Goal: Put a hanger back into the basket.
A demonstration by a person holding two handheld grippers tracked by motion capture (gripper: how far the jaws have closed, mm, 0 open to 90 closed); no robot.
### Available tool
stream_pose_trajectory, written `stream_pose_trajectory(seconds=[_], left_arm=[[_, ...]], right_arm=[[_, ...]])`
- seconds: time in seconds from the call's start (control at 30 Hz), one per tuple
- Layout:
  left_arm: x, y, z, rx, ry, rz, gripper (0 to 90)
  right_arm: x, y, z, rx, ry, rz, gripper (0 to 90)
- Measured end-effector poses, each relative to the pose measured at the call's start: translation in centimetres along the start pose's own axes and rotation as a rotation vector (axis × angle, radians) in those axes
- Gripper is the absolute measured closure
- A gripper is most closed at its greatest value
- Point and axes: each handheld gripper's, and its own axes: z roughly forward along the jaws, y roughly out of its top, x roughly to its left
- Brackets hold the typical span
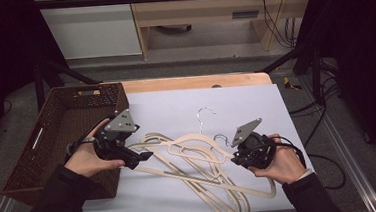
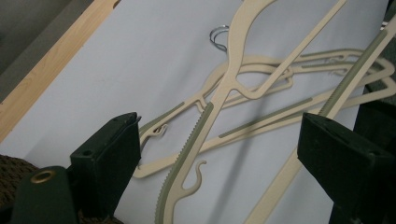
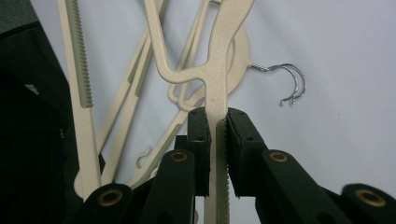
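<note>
Several beige plastic hangers [image 1: 200,173] lie in a crossed pile on the white sheet [image 1: 246,107]. My right gripper [image 1: 235,158] is at the pile's right side, shut on the ribbed arm of one hanger [image 3: 218,70], just below its neck. That hanger's arm [image 2: 201,135] runs leftward and passes between the wide-open jaws of my left gripper [image 2: 224,154], touching neither jaw. In the high view the left gripper [image 1: 140,157] sits at the pile's left end, beside the basket. Metal hooks [image 3: 292,81] stick out from the pile.
A brown woven basket [image 1: 57,130] stands on the left of the table, right next to my left hand. The table's wooden far edge [image 1: 194,82] shows beyond the sheet. One wire hook [image 1: 204,112] points toward the far side.
</note>
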Motion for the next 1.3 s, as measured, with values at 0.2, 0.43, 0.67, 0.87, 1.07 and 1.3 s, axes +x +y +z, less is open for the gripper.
stream_pose_trajectory(seconds=[0.2, 0.43, 0.67, 0.87, 1.07, 1.3], left_arm=[[0.4, 0.4, 1.4, 0.08, -0.015, 0.058, 19.5], [0.2, 0.1, 3.3, 0.156, -0.053, 0.115, 30.1], [0.3, -0.3, 4.5, 0.202, -0.111, 0.129, 48.7], [0.6, -0.5, 4.8, 0.213, -0.148, 0.135, 65.2], [0.5, -0.6, 4.9, 0.235, -0.172, 0.156, 74.8], [0.2, -0.8, 4.6, 0.251, -0.192, 0.179, 77.0]], right_arm=[[0.4, 0.5, -0.4, 0.003, 0.01, -0.026, 80.6], [0.8, 0.9, -0.8, -0.002, 0.011, -0.048, 80.6], [1.0, 1.0, -0.8, -0.003, 0.019, -0.063, 80.6], [1.1, 1.0, -0.9, -0.01, 0.017, -0.078, 80.6], [1.2, 1.1, -0.9, -0.002, 0.027, -0.085, 80.6], [1.3, 1.2, -0.5, -0.002, 0.029, -0.109, 80.4]])
